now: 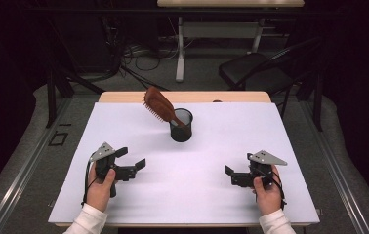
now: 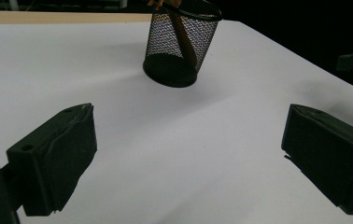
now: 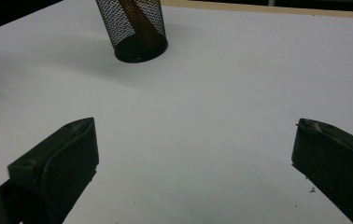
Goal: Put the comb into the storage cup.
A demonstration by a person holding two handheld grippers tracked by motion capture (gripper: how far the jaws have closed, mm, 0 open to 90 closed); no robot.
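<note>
Likely light and stiff, the brush (image 1: 157, 104) leaning in the mesh cup (image 1: 181, 126) is best taken at its exposed head, while the left claw (image 1: 133, 161) and right claw (image 1: 231, 174) are held open and empty.

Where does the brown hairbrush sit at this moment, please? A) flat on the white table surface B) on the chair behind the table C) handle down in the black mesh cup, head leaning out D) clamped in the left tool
C: the hairbrush stands handle down in the mesh cup, its head tilted out over the rim, with both tools apart from it.
</note>
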